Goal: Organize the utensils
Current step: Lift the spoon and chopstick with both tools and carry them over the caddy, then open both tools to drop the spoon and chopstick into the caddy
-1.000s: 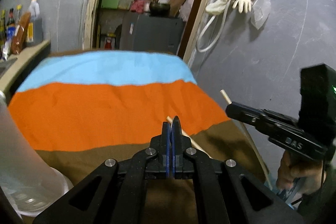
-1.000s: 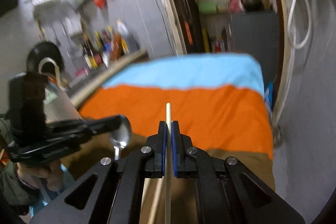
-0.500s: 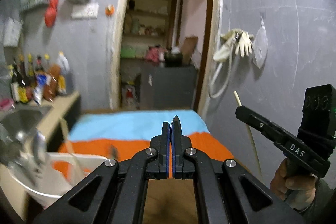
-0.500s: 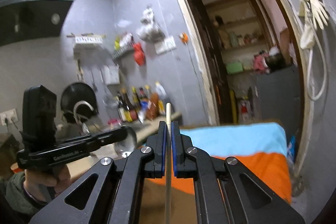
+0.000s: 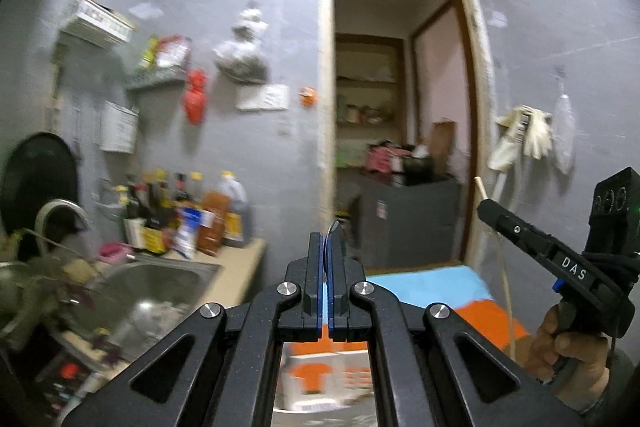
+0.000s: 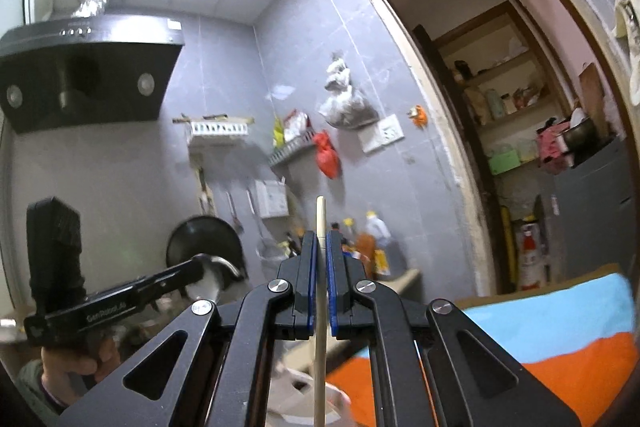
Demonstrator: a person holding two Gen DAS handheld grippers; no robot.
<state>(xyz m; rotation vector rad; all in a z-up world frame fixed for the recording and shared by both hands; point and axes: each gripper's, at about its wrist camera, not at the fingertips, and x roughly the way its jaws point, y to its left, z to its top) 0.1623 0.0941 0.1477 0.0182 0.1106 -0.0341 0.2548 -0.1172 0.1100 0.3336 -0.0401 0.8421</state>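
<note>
The left wrist view was filled by a grey-tiled kitchen wall with an open doorway (image 5: 400,115) onto a storeroom of shelves. A steel sink (image 5: 160,287) was seen low on the left, with sauce bottles (image 5: 188,219) ranged on the counter behind it. A striped cloth (image 5: 452,291) of blue and orange was spread over the surface below the doorway, and rubber gloves (image 5: 524,135) were hung on the right-hand wall. The left gripper (image 5: 327,267) was seen pressed together on a spoon (image 5: 332,229), only a thin metal edge of which was visible above the pads. The right gripper (image 5: 486,205), held level in a hand (image 5: 568,347), was seen from the side at the right edge, clamped on a wooden chopstick (image 5: 482,189).

The right wrist view took in what the other did not: a ceiling of square panels and a black range hood (image 6: 88,75) at upper left. There the chopstick (image 6: 320,291) was seen running straight up between the closed pads of the right gripper (image 6: 320,255). The left gripper (image 6: 192,273) was seen at lower left, held roughly level in the other hand (image 6: 76,359), with the spoon's bowl (image 6: 206,283) projecting beyond its tips.
</note>
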